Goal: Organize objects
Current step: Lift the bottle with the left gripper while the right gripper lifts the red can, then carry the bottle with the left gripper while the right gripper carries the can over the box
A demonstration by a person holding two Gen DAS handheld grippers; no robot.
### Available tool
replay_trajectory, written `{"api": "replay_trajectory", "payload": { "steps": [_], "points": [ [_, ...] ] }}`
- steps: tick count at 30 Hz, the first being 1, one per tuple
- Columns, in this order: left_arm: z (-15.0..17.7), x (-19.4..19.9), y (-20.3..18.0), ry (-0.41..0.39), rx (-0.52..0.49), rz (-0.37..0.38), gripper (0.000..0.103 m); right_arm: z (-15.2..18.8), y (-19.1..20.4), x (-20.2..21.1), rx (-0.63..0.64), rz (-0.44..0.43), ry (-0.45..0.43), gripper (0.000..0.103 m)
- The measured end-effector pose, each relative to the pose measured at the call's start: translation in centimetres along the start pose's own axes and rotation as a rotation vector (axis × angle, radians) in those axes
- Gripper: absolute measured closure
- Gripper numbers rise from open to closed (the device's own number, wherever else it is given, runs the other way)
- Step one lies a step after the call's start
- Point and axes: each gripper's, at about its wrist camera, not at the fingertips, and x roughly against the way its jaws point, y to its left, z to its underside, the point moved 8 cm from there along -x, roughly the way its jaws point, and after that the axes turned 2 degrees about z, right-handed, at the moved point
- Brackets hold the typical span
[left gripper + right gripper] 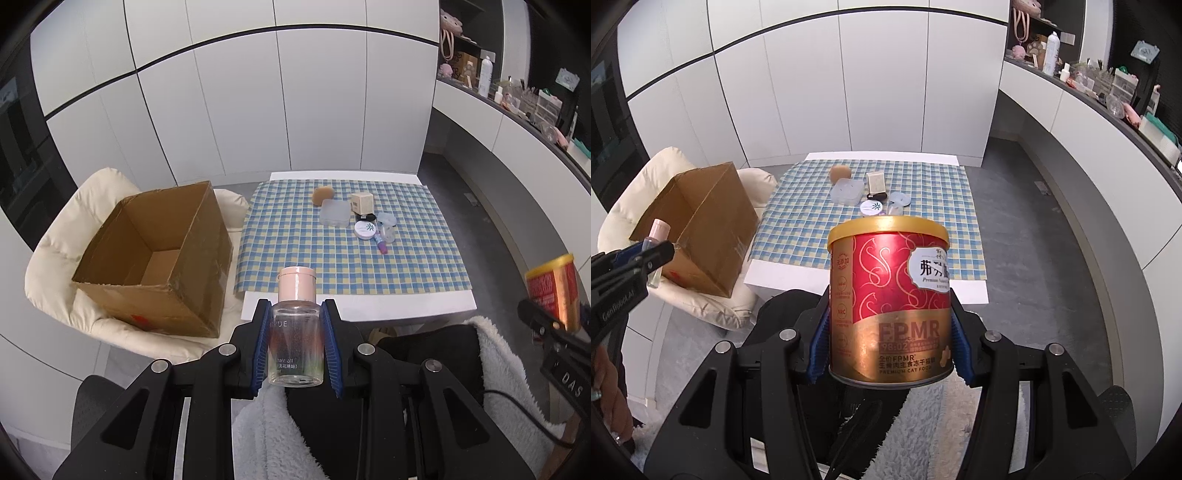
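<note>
1. Left wrist view: my left gripper (295,339) is clamped on the hair oil bottle (295,332), pink cap up, blue pads on both sides of its clear body. Bottle's in the air in front of the table edge, not over anything yet.
2. My right gripper (890,339) is clenched round the cat food can (890,302), upright, pads low on its wall.
3. Cardboard box (155,254) sits open on the cream cushion (59,258), left of the checked tablecloth (295,240). Looks empty, though its near corner is hidden.
4. Probably the drop-off spot, so: bottle first, swing left over the opening, lower past the rim, then let go. It's light and may roll.
5. Can next, set down flat on its base.
6. Keep both grippers apart at the box mouth, one at a time.
7. Small items (364,218) left on the cloth come afterwards.
</note>
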Motion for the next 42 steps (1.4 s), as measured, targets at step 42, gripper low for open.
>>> {"api": "replay_trajectory", "payload": {
  "steps": [42],
  "points": [
    [6.0,2.6,13.4,0.046,0.288,-0.172,0.076,0.5,15.6,-1.0,0.310,-0.208,0.024,0.047]
  ]
}}
